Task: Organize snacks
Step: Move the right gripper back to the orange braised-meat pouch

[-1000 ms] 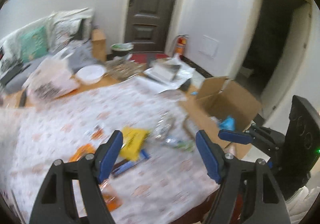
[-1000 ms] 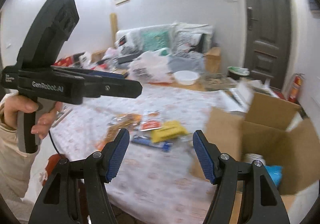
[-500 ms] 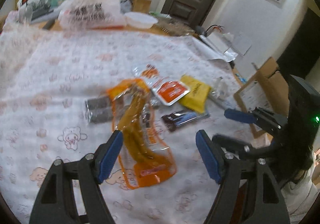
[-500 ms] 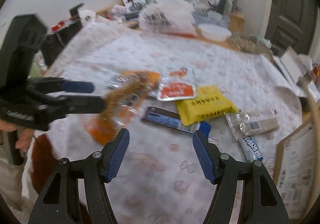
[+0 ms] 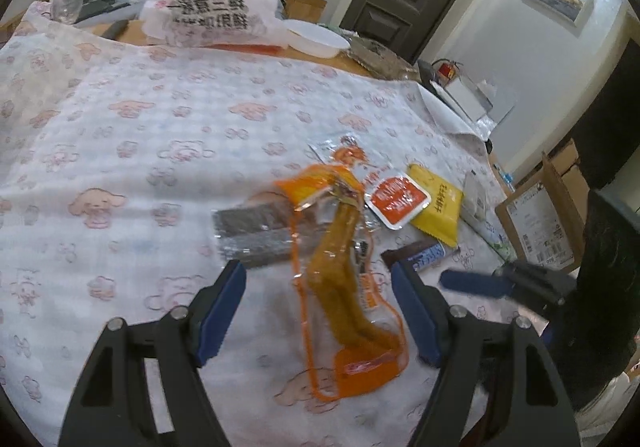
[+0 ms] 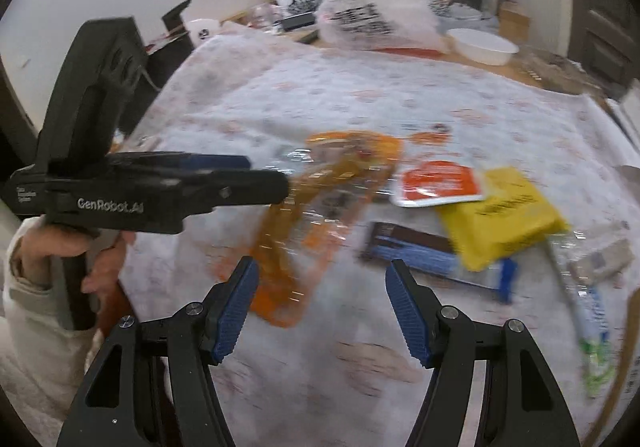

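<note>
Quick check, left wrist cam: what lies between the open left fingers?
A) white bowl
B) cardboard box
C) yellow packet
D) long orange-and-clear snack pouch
D: the left gripper is open, and the long orange-and-clear snack pouch lies on the tablecloth between its fingers; the yellow packet lies farther off to the right.

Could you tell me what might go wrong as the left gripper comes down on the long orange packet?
The orange packet overlaps the silvery dark packet, so the open left gripper might pinch both. Its glossy film could also slip from the pads. The open right gripper hovers close by, so the two may collide.
</note>
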Tool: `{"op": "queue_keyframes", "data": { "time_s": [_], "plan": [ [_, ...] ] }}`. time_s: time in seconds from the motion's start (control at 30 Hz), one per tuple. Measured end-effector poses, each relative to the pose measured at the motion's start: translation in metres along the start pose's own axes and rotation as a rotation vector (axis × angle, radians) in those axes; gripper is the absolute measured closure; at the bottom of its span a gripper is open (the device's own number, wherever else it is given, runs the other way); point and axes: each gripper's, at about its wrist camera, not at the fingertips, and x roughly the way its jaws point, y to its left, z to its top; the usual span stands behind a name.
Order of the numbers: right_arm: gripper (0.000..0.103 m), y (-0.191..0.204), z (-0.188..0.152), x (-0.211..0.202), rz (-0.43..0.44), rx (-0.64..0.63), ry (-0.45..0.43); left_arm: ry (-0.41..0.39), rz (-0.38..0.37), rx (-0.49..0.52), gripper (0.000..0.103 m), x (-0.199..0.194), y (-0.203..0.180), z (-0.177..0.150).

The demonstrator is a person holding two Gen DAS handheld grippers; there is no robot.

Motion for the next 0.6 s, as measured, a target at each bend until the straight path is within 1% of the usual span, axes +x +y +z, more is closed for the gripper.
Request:
{"op": "queue_keyframes", "data": {
  "time_s": [0.03,0.07,0.1,0.13,0.17,0.27,0.3,0.43,0.53,0.57,0.6],
  "plan": [
    [0.04,0.004,0.001,0.003,0.002,0.006,0.005,-0.005,-0.003,-0.003,0.031,-0.003,0.004,-0.001],
    [0.037,0.009,0.002,0.01,0.001,0.019,0.011,-0.009,-0.004,-0.005,0.031,-0.006,0.007,-0.001],
    [0.034,0.013,0.002,0.015,-0.008,0.028,0.017,-0.016,-0.005,-0.009,0.031,-0.01,0.012,-0.002],
    [0.026,0.017,0.002,0.02,-0.023,0.038,0.021,-0.02,-0.007,-0.013,0.031,-0.012,0.015,-0.002],
    [0.024,0.02,0.003,0.025,-0.037,0.046,0.026,-0.024,-0.009,-0.018,0.031,-0.015,0.019,-0.003],
    [0.024,0.032,0.007,0.042,-0.067,0.066,0.042,-0.035,-0.017,-0.031,0.031,-0.022,0.03,-0.006],
    [0.022,0.034,0.008,0.044,-0.082,0.066,0.043,-0.037,-0.021,-0.035,0.031,-0.024,0.033,-0.007],
    [0.021,0.046,0.014,0.06,-0.199,0.036,0.038,-0.044,-0.04,-0.041,0.031,-0.027,0.041,-0.011],
    [0.022,0.045,0.017,0.063,-0.239,0.041,0.026,-0.046,-0.05,-0.044,0.031,-0.028,0.044,-0.012],
    [0.024,0.045,0.016,0.063,-0.248,0.043,0.024,-0.046,-0.052,-0.044,0.031,-0.028,0.045,-0.013],
    [0.028,0.044,0.016,0.062,-0.257,0.043,0.017,-0.045,-0.056,-0.044,0.031,-0.027,0.045,-0.014]
  ]
}}
